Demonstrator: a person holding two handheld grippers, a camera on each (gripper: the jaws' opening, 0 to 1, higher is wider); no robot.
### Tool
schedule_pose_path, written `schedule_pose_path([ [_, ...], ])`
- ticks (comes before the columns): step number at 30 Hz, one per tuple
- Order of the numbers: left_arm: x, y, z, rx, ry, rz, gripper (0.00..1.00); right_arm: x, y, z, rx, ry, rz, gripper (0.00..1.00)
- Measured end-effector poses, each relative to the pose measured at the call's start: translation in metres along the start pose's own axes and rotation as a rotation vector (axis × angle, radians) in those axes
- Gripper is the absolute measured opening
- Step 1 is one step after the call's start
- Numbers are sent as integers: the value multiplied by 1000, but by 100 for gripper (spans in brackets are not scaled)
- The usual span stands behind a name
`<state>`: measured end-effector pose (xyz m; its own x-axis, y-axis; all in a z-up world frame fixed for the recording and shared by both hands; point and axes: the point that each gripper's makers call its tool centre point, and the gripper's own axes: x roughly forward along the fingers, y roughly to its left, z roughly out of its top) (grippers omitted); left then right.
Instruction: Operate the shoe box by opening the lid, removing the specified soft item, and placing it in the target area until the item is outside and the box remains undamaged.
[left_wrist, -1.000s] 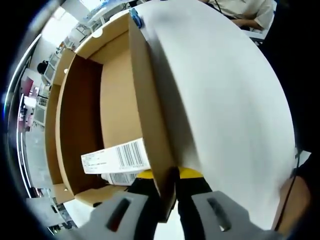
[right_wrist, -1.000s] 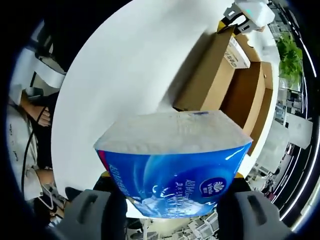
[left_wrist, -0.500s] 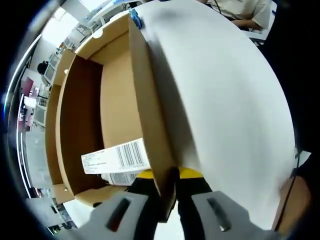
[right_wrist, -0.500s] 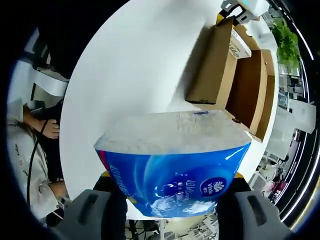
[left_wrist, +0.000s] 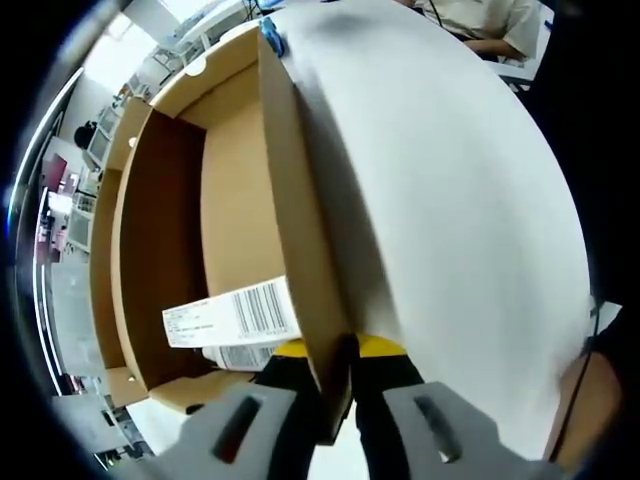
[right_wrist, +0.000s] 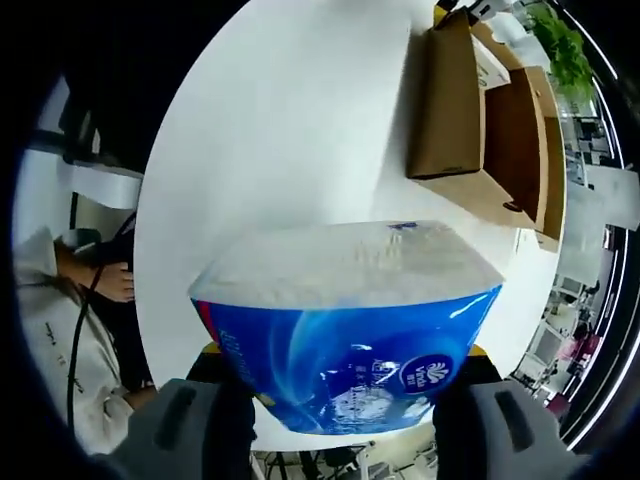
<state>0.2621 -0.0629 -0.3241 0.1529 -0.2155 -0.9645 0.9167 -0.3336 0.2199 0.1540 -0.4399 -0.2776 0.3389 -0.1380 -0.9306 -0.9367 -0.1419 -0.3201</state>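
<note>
One shoe box, open, brown card, near the edge of a round white table; broad bare tabletop beside it. Left gripper pinched narrow on the box's long wall. One blue tissue pack, out of the box, clamped in the right gripper above the table. Office room behind.

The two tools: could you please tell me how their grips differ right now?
The left tool is shut on the thin cardboard edge of the shoe box, jaws nearly together. The right tool is shut on the bulky blue tissue pack, jaws far apart, above the white table. Both are holding something.
</note>
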Motion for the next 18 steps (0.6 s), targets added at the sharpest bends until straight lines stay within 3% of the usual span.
schedule_pose_path([
  [18,0,0,1,2,0,2,9,25,15,-5,84,5,67,72],
])
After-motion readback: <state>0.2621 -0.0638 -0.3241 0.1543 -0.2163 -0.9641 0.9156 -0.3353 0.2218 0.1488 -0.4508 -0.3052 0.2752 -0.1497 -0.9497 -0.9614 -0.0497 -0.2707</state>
